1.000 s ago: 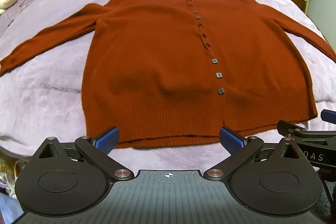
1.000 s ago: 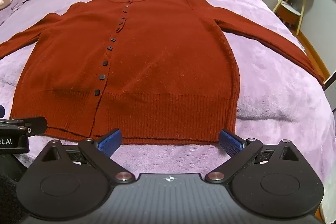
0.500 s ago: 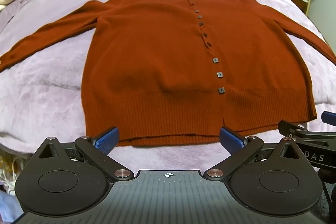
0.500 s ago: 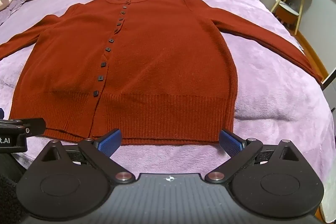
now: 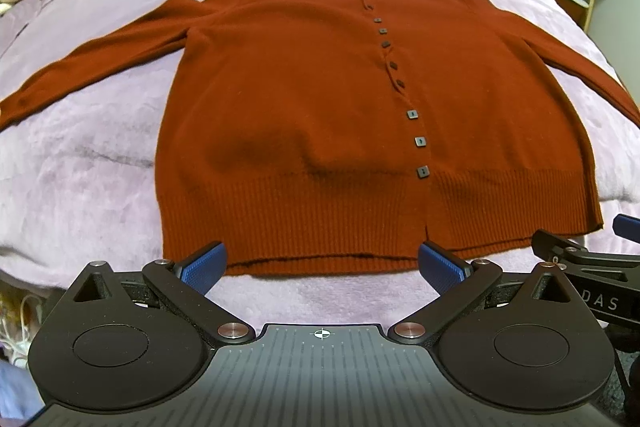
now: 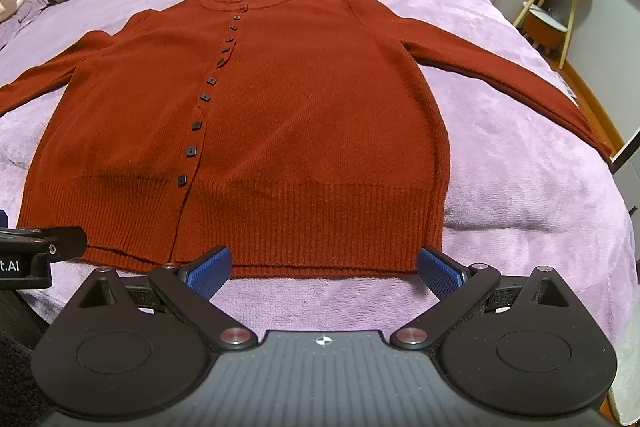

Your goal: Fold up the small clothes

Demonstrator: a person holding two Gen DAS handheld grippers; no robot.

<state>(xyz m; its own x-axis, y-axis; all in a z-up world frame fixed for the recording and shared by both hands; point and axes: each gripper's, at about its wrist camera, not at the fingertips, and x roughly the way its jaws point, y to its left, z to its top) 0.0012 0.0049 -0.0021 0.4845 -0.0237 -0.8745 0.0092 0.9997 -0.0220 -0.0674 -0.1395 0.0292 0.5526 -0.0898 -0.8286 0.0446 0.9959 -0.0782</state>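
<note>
Rust-red cardigan [image 5: 320, 115] lies flat and buttoned on the purple bed [image 5: 80, 187], sleeves spread out, so every edge is easy to reach. Left tool [image 5: 322, 263] and right tool [image 6: 324, 265] hover wide open near its hem, holding nothing.

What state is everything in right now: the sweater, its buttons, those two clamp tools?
Rust-red knitted cardigan: spread flat, front up, unfolded, sleeves out to both sides.
Small dark square buttons: fastened down the front.
Purple fleece blanket: spread over the bed, under the cardigan.
Left gripper: open, empty, at the hem.
Right gripper: open, empty, at the hem.
</note>
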